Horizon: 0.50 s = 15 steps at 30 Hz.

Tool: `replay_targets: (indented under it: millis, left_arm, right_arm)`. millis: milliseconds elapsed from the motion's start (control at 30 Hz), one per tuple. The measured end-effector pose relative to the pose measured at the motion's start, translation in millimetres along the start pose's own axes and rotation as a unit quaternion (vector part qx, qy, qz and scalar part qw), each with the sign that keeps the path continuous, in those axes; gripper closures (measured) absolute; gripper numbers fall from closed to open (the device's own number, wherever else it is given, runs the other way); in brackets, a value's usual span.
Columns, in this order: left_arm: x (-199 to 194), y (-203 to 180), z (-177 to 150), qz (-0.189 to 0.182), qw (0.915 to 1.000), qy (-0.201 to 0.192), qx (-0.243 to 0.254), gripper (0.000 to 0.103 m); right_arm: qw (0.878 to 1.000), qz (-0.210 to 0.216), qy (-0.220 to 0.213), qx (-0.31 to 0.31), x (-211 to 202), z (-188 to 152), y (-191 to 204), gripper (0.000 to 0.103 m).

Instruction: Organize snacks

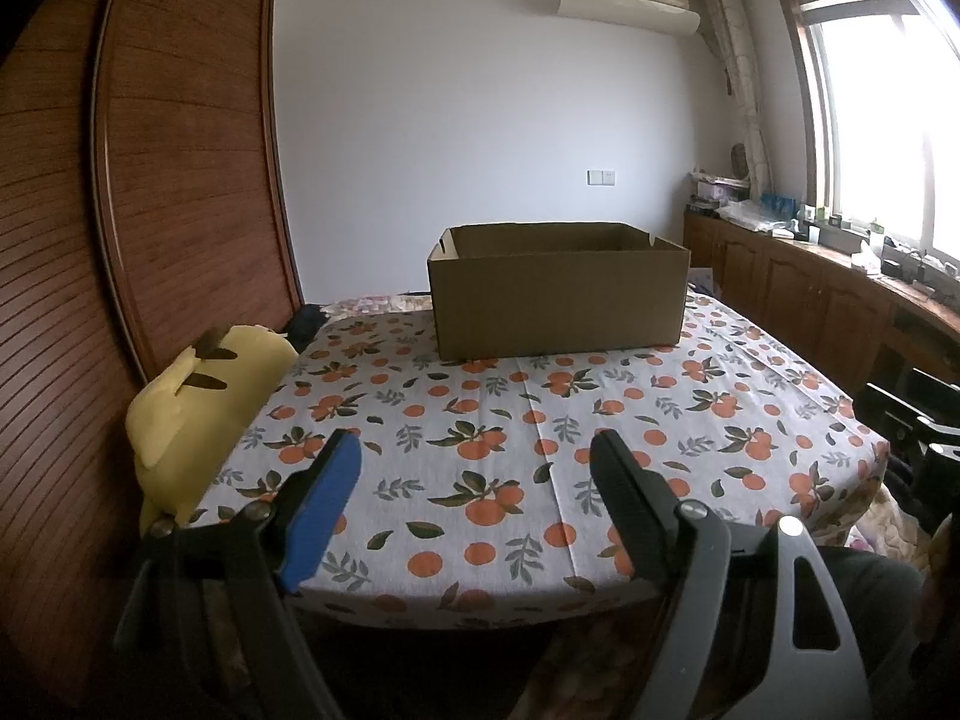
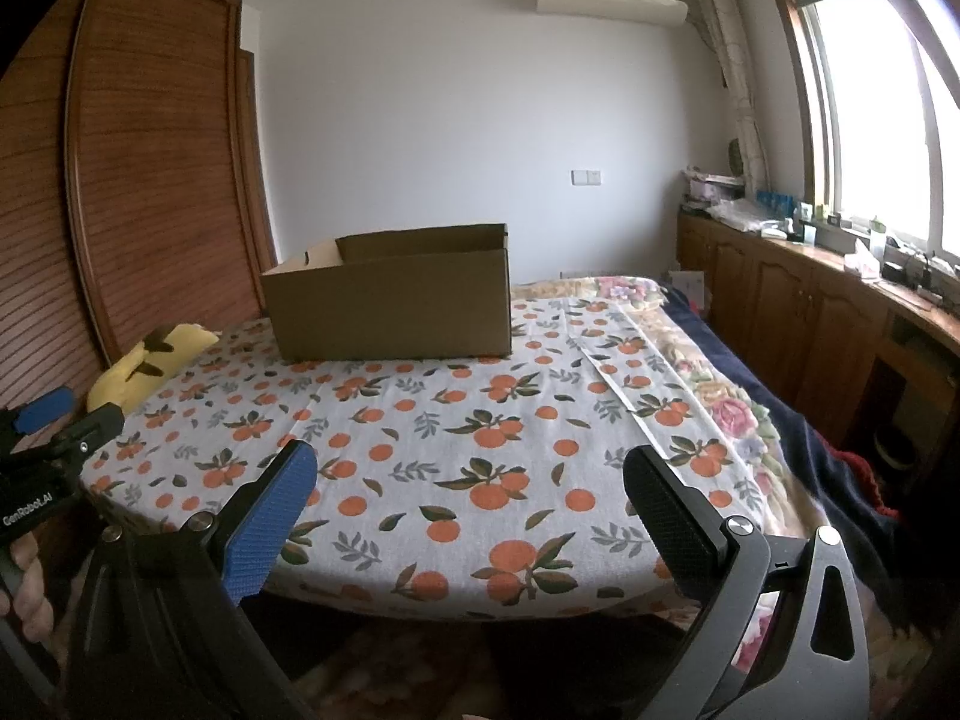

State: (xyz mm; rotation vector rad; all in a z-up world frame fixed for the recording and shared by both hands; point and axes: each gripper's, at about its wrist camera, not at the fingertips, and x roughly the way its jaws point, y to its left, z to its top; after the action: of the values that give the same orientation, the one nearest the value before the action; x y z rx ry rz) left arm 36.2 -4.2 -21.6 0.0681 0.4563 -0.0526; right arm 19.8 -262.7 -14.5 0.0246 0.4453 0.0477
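An open brown cardboard box (image 1: 558, 294) stands at the far side of a table covered with an orange-print cloth (image 1: 480, 420). It also shows in the right wrist view (image 2: 396, 306); its inside is hidden. No snacks are in view. My left gripper (image 1: 474, 450) is open and empty above the table's near edge. My right gripper (image 2: 471, 468) is open and empty, also over the near edge. The left gripper (image 2: 54, 420) shows at the left of the right wrist view.
A yellow plush toy (image 1: 198, 402) lies at the table's left edge beside a wooden wardrobe (image 1: 180, 180). A flowered blanket (image 2: 708, 372) drapes the right side. A wooden counter (image 2: 840, 300) with clutter runs under the window at right.
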Motion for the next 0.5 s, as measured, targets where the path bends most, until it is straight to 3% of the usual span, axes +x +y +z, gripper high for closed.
replay_targets:
  millis: [500]
  left_arm:
    - [-3.6, -2.9, 4.2, 0.001, 1.0000, -0.003, 0.002, 0.024]
  right_arm:
    - [1.000, -0.001, 0.000, 0.000, -0.3, 0.9, 0.6, 0.000]
